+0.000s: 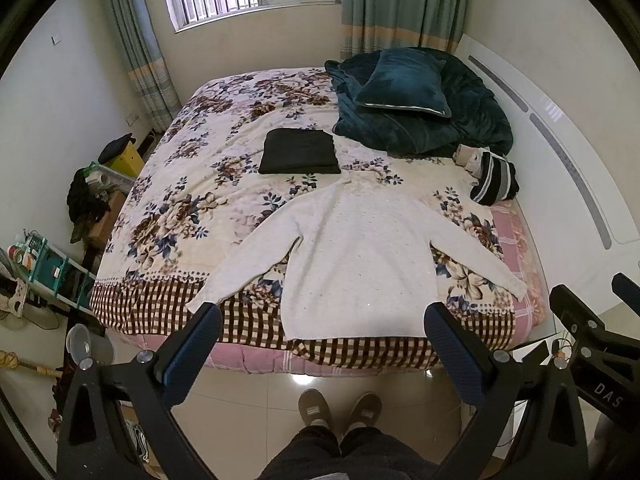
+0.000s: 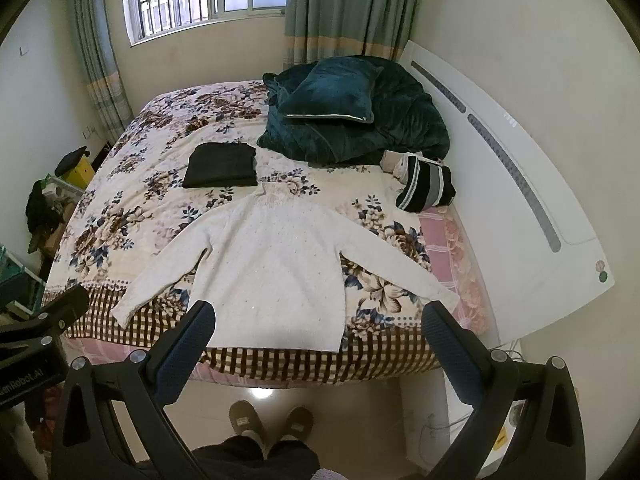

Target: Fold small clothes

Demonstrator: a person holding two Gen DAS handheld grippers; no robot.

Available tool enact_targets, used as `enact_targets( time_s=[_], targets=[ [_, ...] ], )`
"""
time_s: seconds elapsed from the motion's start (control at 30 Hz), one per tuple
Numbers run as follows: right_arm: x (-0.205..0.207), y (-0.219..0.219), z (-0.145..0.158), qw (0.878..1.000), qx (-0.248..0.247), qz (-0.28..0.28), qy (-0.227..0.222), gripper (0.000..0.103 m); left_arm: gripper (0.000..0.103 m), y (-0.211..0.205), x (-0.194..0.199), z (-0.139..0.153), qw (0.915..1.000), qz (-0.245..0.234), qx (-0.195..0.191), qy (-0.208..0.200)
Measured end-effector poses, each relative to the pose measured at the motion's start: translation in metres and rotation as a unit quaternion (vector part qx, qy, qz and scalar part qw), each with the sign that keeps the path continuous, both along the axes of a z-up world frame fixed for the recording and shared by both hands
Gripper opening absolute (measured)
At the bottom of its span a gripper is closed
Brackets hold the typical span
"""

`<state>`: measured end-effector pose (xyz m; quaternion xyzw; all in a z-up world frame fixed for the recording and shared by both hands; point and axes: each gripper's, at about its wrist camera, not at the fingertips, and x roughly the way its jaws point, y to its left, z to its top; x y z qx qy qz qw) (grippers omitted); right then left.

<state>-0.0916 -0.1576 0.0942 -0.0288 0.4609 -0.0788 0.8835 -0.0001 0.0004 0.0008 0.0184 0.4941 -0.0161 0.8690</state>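
Note:
A white knit sweater point(image 1: 356, 264) lies flat on the floral bed cover, sleeves spread, hem at the near edge; it also shows in the right wrist view point(image 2: 272, 272). A folded black garment point(image 1: 298, 151) lies beyond it, also in the right wrist view point(image 2: 222, 165). A rolled black-and-grey striped garment point(image 1: 494, 178) sits at the right near the headboard, also in the right wrist view point(image 2: 428, 186). My left gripper point(image 1: 324, 320) is open and empty, held above the floor before the sweater's hem. My right gripper point(image 2: 318, 318) is open and empty, likewise in front of the hem.
A teal quilt and pillow point(image 1: 408, 92) are piled at the far right of the bed point(image 1: 168, 184). The white headboard point(image 2: 520, 184) runs along the right. Boxes and clutter point(image 1: 100, 184) stand on the floor at the left. The person's slippered feet point(image 1: 340, 408) stand on the tiles.

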Motion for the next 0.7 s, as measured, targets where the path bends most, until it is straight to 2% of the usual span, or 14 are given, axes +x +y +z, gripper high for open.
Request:
enact_targets(
  time_s=[0.7],
  targets=[
    [0.008,-0.0014,0.0055,1.0,-0.005,0.001,-0.001,0.103,0.103,0.0057,0.007,0.0021,1.0,0.001,0.0,-0.002]
  ],
)
